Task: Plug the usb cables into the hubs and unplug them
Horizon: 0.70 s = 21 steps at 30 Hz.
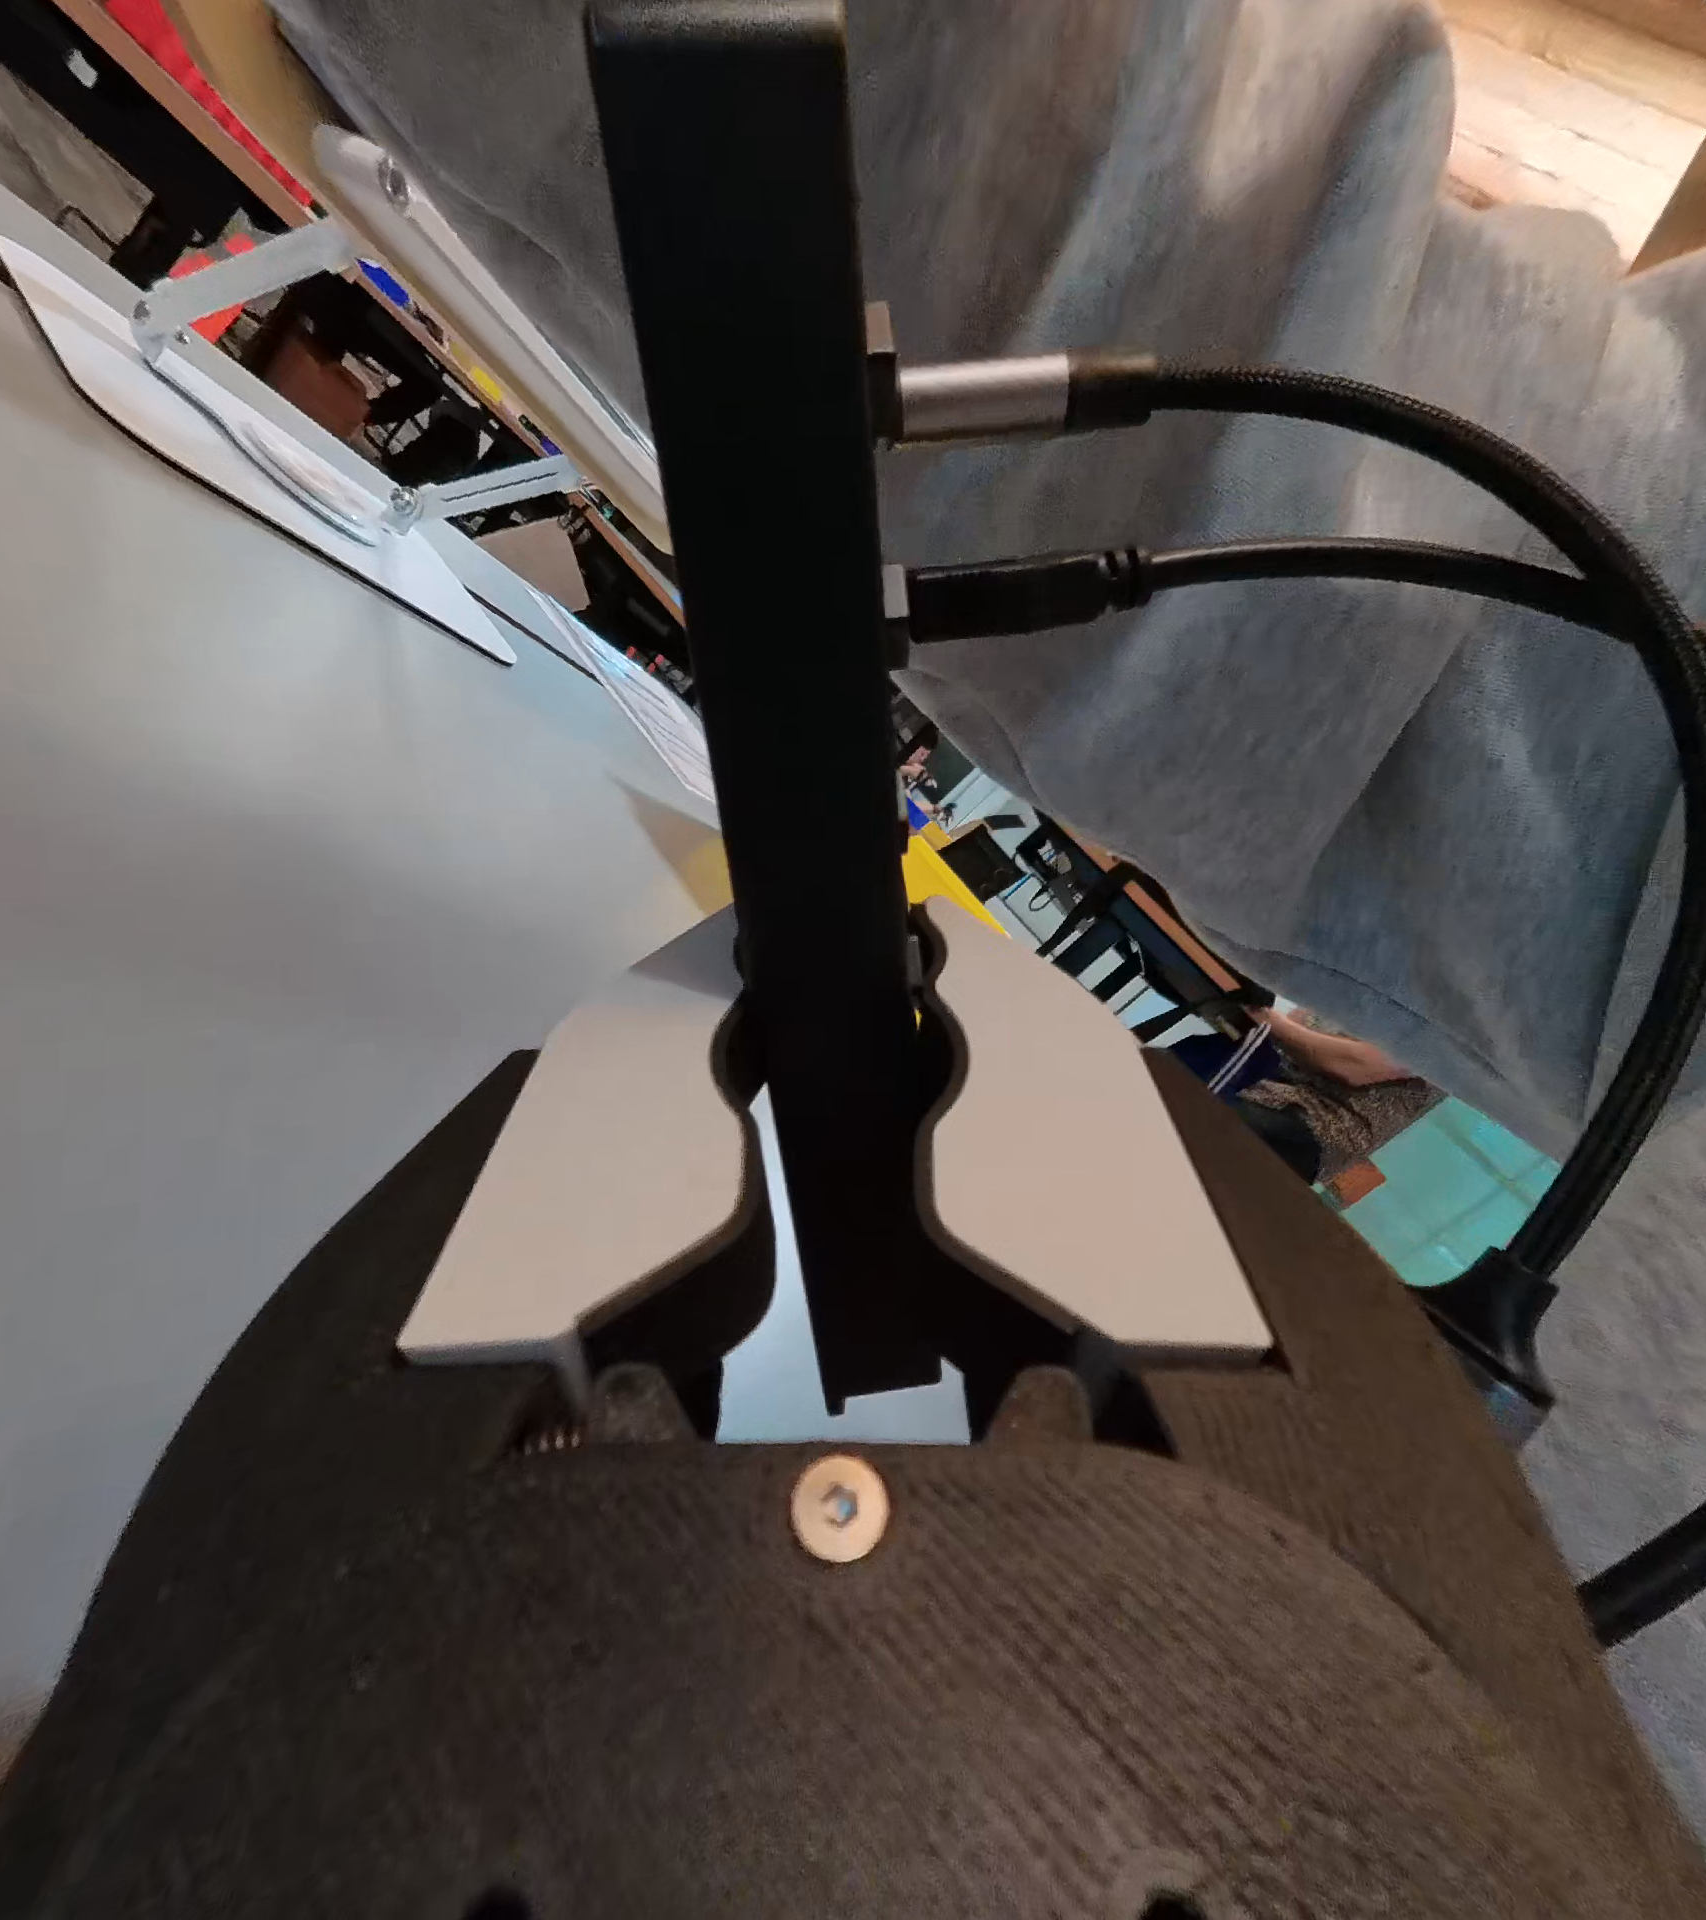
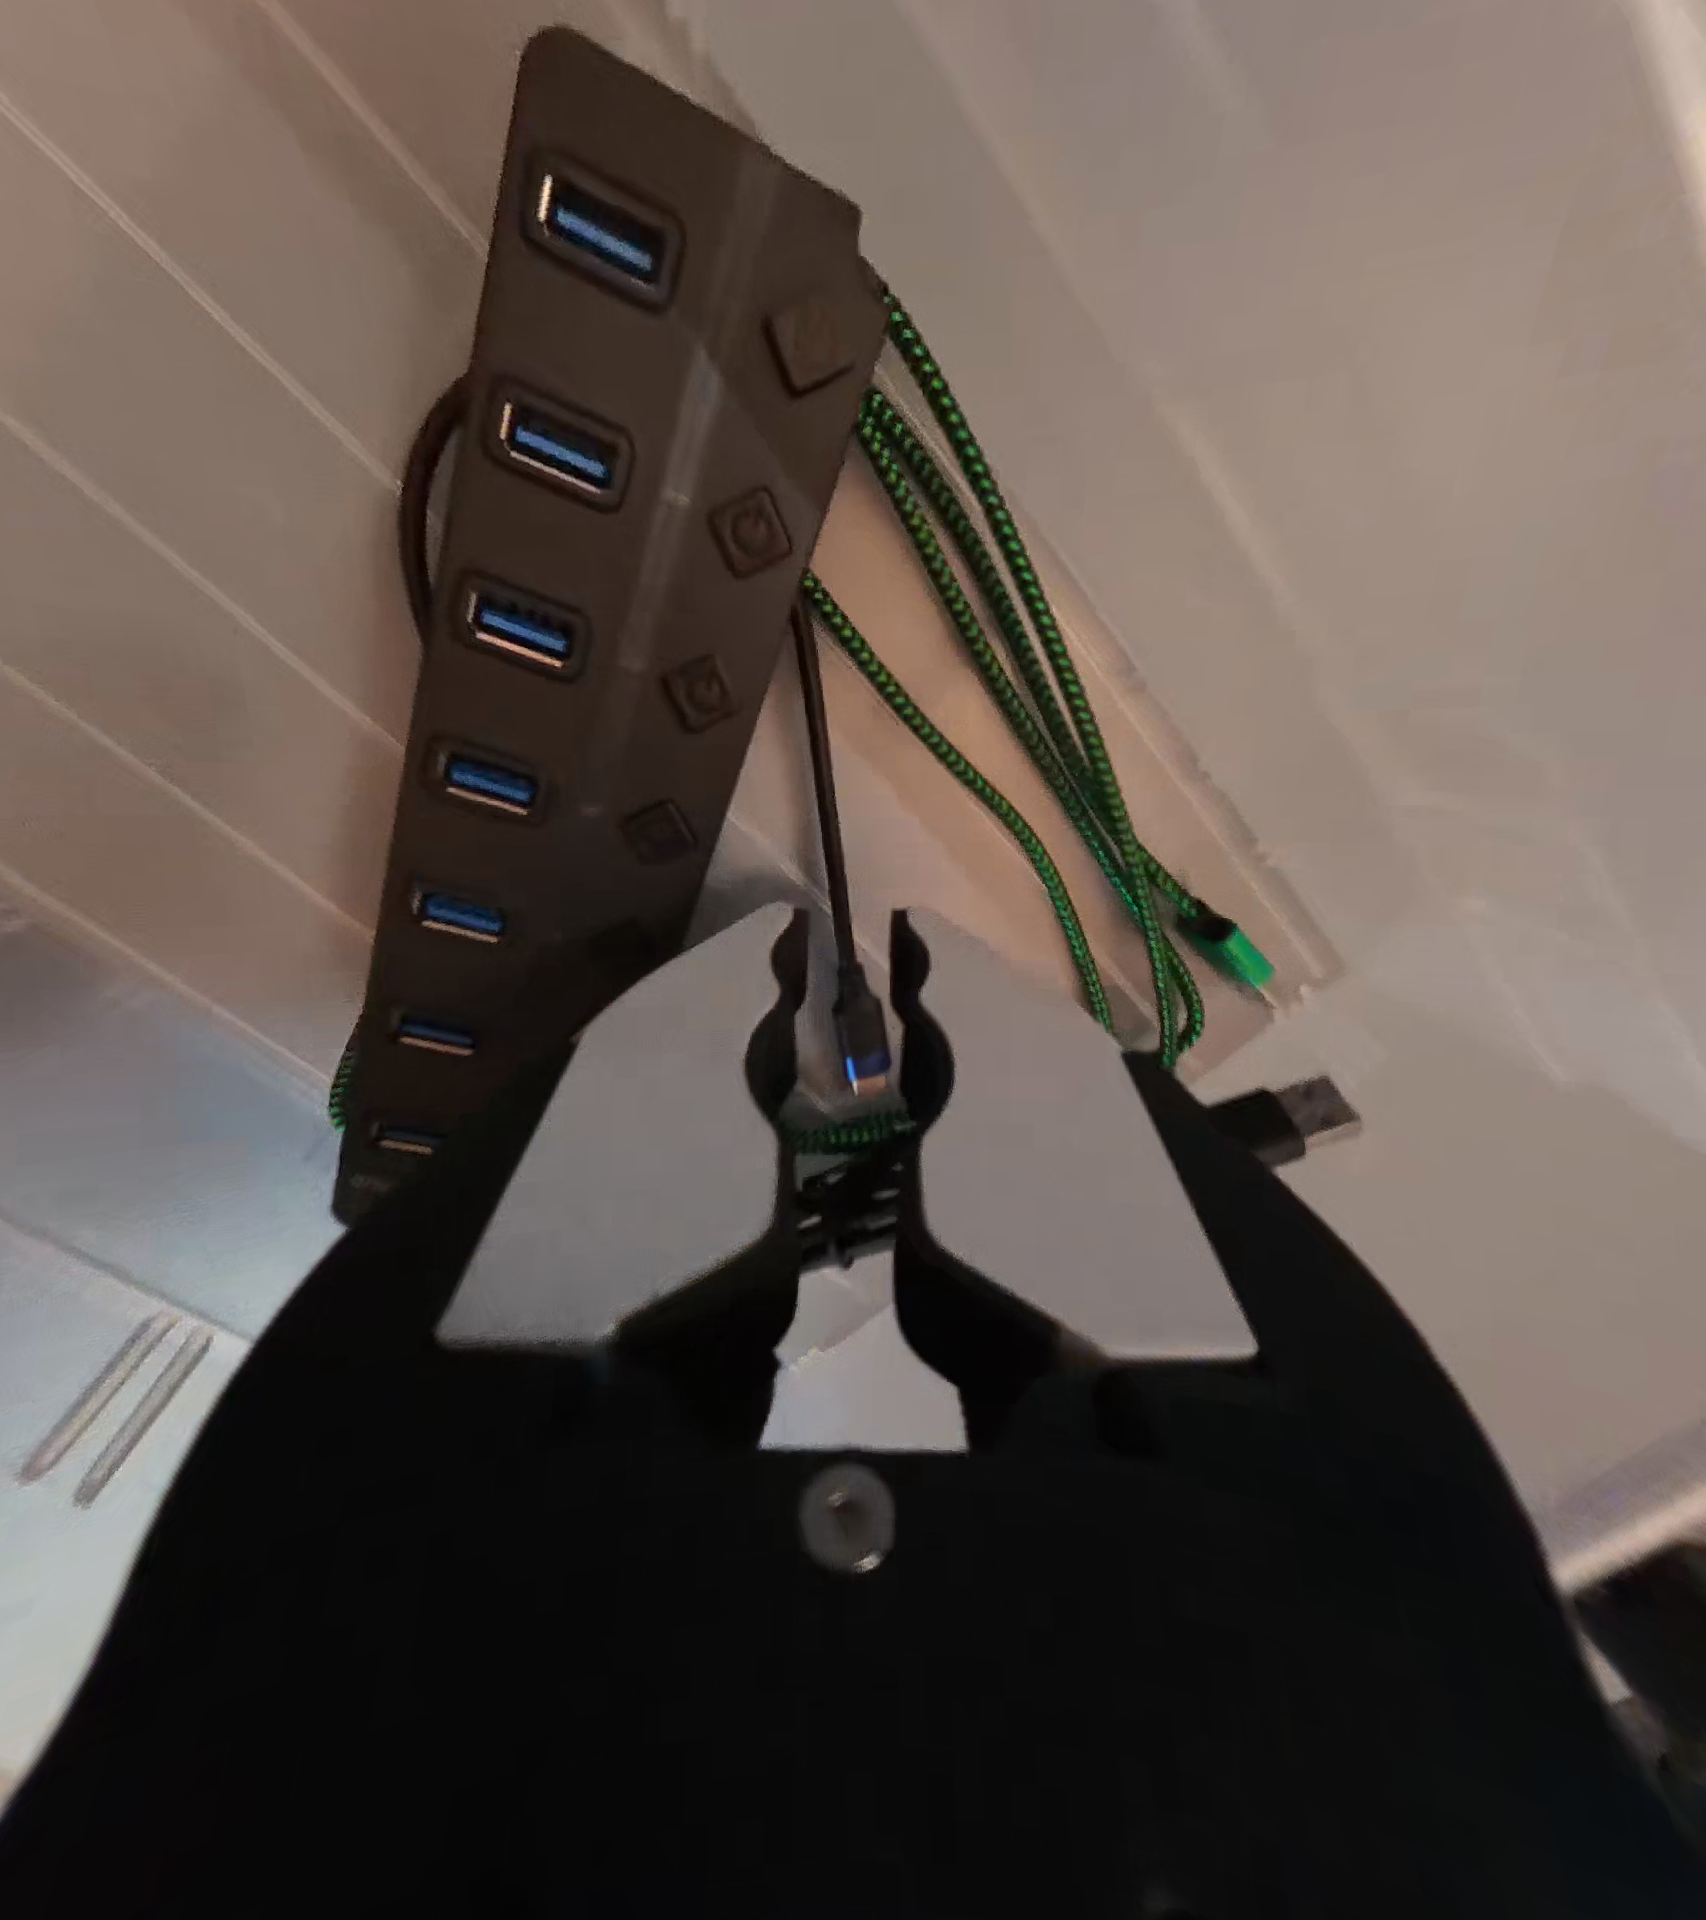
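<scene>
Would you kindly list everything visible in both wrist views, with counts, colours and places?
Slim hub: one, black, upright, clamped in the left gripper.
Plugged cables: two, black; grey-shelled plug above, black plug below, on the slim hub's right side.
Grey cloth: one, behind the slim hub.
White table: one, left of the slim hub.
Multi-port hub: one, dark, blue ports all empty, lying left of the right gripper.
Green braided cables: several strands, loose, right of the multi-port hub.
Loose black USB plug: one, far right.
Left gripper: shut on the slim hub.
Right gripper: black, closed around cabling; exact grip unclear.
</scene>
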Available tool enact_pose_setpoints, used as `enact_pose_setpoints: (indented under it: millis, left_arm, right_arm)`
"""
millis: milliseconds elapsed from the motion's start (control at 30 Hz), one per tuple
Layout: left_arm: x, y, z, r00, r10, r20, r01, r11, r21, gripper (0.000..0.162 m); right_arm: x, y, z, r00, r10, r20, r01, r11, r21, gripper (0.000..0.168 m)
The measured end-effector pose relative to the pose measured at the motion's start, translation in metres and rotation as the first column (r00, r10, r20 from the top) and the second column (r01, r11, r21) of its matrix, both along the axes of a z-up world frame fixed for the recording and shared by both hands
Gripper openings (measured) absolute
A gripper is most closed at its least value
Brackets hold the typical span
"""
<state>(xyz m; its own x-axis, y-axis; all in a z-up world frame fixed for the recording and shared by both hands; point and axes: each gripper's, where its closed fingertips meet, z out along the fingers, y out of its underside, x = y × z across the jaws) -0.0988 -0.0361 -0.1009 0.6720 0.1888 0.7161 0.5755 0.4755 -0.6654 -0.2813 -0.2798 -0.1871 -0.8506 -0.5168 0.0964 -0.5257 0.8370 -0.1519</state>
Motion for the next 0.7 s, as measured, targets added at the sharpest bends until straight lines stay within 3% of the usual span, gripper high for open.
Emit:
enact_pose_setpoints:
  millis: [100,167,267,433,600,700]
  left_arm:
    - [0.000,0.001,-0.001,1.000,-0.008,0.014,0.008,1.000,0.006,0.025]
    - [0.000,0.001,-0.001,1.000,-0.009,0.015,0.009,1.000,0.006,0.025]
    - [0.000,0.000,-0.001,1.000,-0.006,0.017,0.006,1.000,0.007,0.025]
    - [-0.001,0.001,-0.002,1.000,-0.007,0.019,0.007,1.000,0.002,0.025]
    - [-0.001,0.001,-0.002,1.000,-0.007,0.021,0.007,1.000,0.002,0.025]
    - [0.000,0.002,-0.002,1.000,-0.009,0.024,0.009,1.000,0.006,0.025]
  right_arm:
    - [-0.001,-0.004,-0.012,1.000,0.025,-0.006,-0.025,0.999,0.028,0.014]
    - [0.000,-0.004,-0.018,1.000,0.028,0.012,-0.028,0.998,0.047,0.004]
    - [-0.001,-0.006,-0.012,1.000,0.011,0.021,-0.012,0.999,0.042,0.004]
    - [-0.006,-0.023,0.054,0.995,-0.059,0.084,0.074,0.981,-0.180,0.003]
    - [-0.010,-0.029,0.139,0.986,-0.124,0.112,0.160,0.893,-0.421,0.003]
    - [0.004,-0.022,0.158,0.984,-0.121,0.129,0.167,0.875,-0.454,0.003]
